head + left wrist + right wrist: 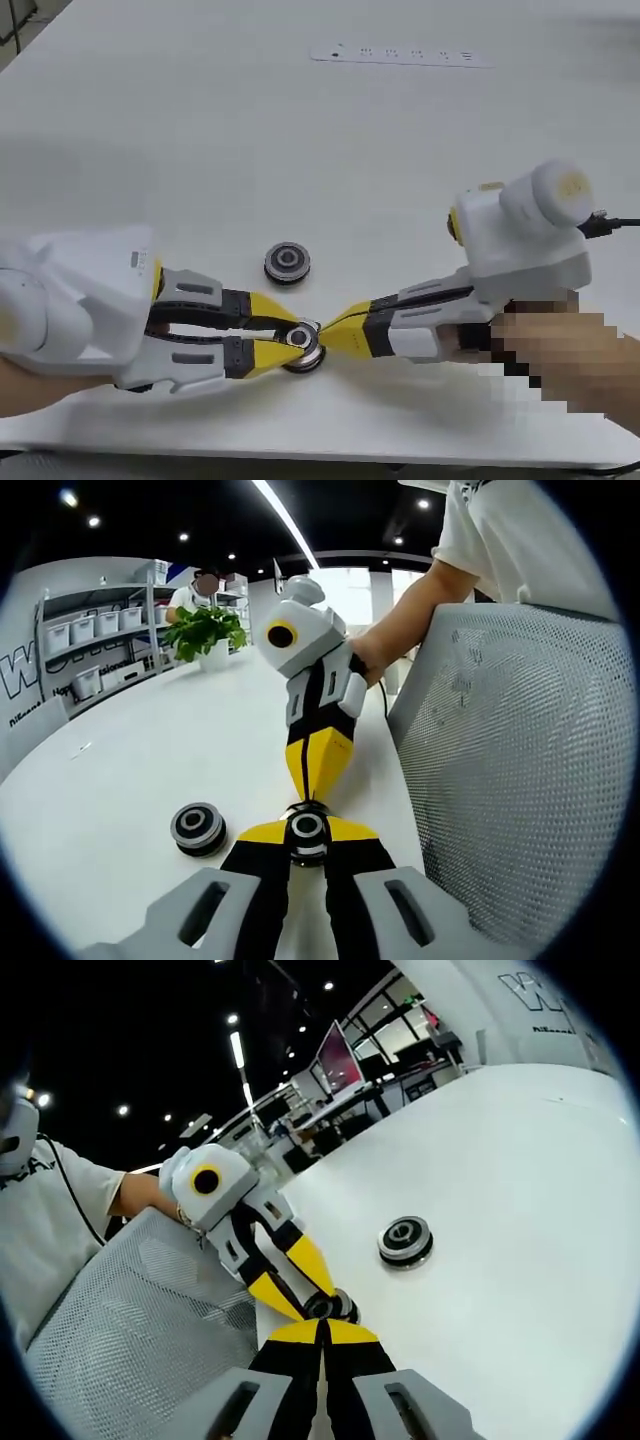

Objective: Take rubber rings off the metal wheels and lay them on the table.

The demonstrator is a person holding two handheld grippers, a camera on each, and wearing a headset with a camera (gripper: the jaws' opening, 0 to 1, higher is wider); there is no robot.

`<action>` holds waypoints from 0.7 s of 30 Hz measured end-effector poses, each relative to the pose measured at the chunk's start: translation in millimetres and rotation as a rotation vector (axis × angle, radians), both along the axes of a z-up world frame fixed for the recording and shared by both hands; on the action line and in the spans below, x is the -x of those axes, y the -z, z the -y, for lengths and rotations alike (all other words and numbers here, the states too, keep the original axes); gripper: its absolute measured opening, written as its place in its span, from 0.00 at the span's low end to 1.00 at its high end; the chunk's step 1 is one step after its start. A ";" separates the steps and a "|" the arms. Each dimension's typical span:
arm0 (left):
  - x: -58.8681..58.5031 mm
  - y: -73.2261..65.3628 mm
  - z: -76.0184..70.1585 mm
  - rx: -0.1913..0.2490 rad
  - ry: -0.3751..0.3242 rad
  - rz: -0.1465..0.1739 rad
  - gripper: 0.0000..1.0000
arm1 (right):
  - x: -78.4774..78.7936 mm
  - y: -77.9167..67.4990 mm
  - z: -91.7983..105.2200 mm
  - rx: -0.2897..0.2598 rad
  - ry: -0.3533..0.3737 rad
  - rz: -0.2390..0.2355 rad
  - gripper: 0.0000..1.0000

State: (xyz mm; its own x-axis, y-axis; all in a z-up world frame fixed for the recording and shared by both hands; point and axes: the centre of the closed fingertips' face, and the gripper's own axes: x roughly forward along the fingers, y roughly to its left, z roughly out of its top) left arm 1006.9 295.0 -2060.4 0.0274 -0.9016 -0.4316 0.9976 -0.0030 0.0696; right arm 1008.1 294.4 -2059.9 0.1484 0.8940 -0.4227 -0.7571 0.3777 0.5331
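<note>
Left gripper (292, 338) clamps wheel (307, 832); head view: power strip (400, 55).

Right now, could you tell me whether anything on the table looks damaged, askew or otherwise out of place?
Nothing stands out. The left gripper clamps one wheel near the front edge of the table, and the right gripper, shut, meets its rim. The other wheel lies flat nearby, whole as far as I can see.

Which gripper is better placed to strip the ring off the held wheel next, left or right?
Right, probably. The left gripper is clamped across the wheel, so it's busy holding. The right gripper has shut tips at that wheel's rim, free to pull. Can't tell if it grips rubber yet.
</note>
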 end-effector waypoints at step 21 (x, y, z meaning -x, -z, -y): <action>-1.0 -0.2 -0.5 0.022 -0.023 -0.010 0.07 | 2.0 -7.2 -11.9 0.038 -0.062 0.102 0.00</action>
